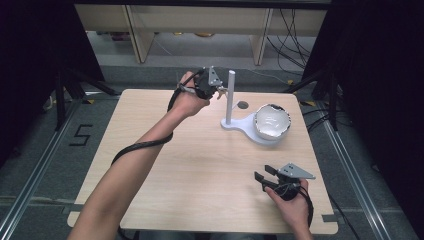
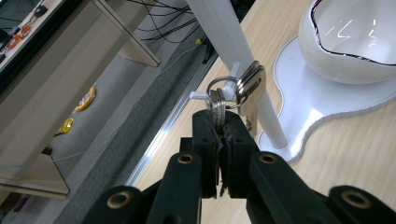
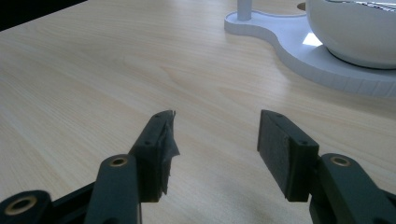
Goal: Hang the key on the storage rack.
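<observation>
Two tongs are at work, and we start with the left tongs (image 2: 219, 128), closed tight on a bunch of flat silver metal keys on a round steel ring (image 2: 236, 91). In the left gripper view the bunch sits at the centre of the frame: the jaws pinch some of the keys edge-on, while the ring and a broader key hang against the white upright post (image 2: 219, 32), right at a short white peg (image 2: 205, 94) that sticks out from it sideways. We cannot tell whether the ring is over the peg.

In the high view the left tongs (image 1: 218, 91) sit in the upper middle of the frame, just left of the post (image 1: 230, 95). The post rises from a flat white curved base (image 1: 248, 131), which also carries a glossy white bowl with a dark wavy rim (image 1: 272, 121).

The right tongs (image 1: 264, 172) rest at the lower right of the high view over the pale wooden table (image 1: 165, 165), well apart from the stand. In the right gripper view the right tongs (image 3: 215, 144) stand wide open, with bare table between the jaws.
</observation>
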`<state>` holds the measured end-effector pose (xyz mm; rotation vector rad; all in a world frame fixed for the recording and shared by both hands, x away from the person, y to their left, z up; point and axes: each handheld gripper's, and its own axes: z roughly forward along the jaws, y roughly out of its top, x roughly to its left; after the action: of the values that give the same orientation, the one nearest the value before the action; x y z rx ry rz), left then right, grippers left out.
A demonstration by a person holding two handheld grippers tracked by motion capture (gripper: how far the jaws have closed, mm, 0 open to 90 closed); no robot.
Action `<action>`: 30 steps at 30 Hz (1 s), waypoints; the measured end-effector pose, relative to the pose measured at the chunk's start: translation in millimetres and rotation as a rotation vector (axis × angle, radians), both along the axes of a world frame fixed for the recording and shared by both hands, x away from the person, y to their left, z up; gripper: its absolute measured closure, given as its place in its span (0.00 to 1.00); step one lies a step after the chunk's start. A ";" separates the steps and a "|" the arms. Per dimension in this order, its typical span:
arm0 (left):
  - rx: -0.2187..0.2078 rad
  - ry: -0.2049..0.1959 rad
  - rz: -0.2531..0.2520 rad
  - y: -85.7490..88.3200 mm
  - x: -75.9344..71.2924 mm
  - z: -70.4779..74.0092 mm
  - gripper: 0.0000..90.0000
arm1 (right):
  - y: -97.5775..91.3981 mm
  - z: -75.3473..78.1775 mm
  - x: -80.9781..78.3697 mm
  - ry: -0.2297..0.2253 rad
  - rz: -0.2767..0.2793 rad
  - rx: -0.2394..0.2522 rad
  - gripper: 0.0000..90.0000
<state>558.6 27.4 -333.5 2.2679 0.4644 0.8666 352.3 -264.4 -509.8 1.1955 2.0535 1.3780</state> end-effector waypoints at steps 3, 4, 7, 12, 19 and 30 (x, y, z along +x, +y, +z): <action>-0.003 0.002 0.004 0.1 0.2 -1.3 0.94 | 0.2 0.0 -0.2 0.002 0.003 0.000 0.52; -0.004 0.003 0.005 0.4 0.2 -1.6 0.94 | 0.2 0.0 -0.2 0.002 0.003 0.000 0.52; -0.001 0.013 0.006 0.6 0.2 -4.0 0.94 | 0.7 0.0 -0.1 0.000 0.002 0.001 0.52; -0.002 0.016 0.009 -0.3 1.0 -9.2 0.94 | 1.3 0.4 -1.0 0.010 -0.004 -0.008 0.52; -0.003 0.020 0.016 -3.5 3.2 -10.8 0.94 | -0.3 0.4 0.8 -0.002 0.017 -0.019 0.52; -0.017 0.017 0.015 -8.9 3.8 -16.4 0.92 | -0.3 0.2 0.9 0.000 0.024 -0.017 0.52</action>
<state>562.4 18.5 -349.9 2.2607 0.4959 0.8480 353.2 -264.8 -509.6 1.1676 2.0817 1.3685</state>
